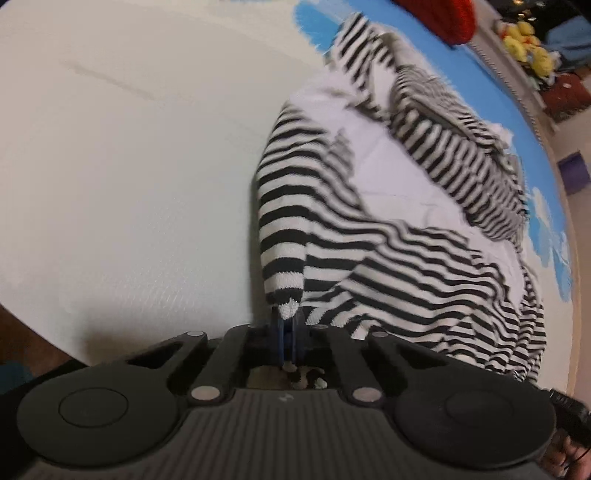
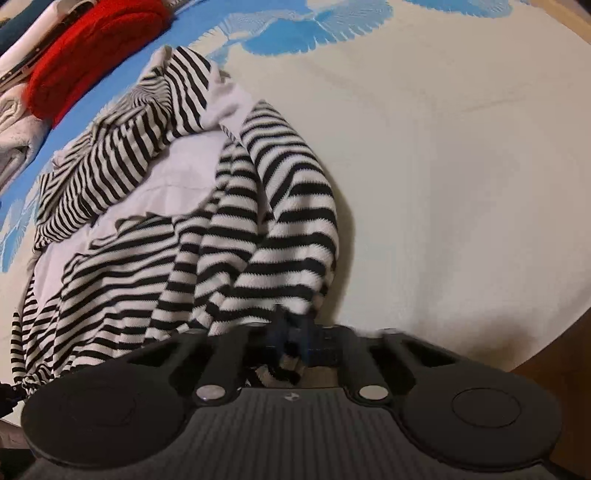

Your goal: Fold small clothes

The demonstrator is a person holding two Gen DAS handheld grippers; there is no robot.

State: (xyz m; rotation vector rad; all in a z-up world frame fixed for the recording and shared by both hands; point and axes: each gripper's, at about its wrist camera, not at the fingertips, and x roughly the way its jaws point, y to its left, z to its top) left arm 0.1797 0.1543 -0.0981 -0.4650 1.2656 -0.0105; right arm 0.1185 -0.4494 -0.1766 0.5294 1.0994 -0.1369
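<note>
A black-and-white striped knit garment (image 1: pixel 388 236) with a white lining lies crumpled on the pale bed cover (image 1: pixel 129 166). My left gripper (image 1: pixel 290 319) is shut on a striped corner of it, and the cloth rises from the jaws in a taut fold. In the right wrist view the same striped garment (image 2: pixel 207 229) spreads left and ahead. My right gripper (image 2: pixel 291 332) is shut on another bunched striped edge, with cloth hanging through behind the jaws. Both grippers hold the garment near the bed's front edge.
The cover has blue leaf print at the far side (image 2: pixel 314 33). A red knit item (image 2: pixel 92 55) and pale folded clothes (image 2: pixel 14 140) lie at the far left in the right wrist view. Yellow toys (image 1: pixel 528 44) and a purple object (image 1: pixel 574 173) sit beyond the bed.
</note>
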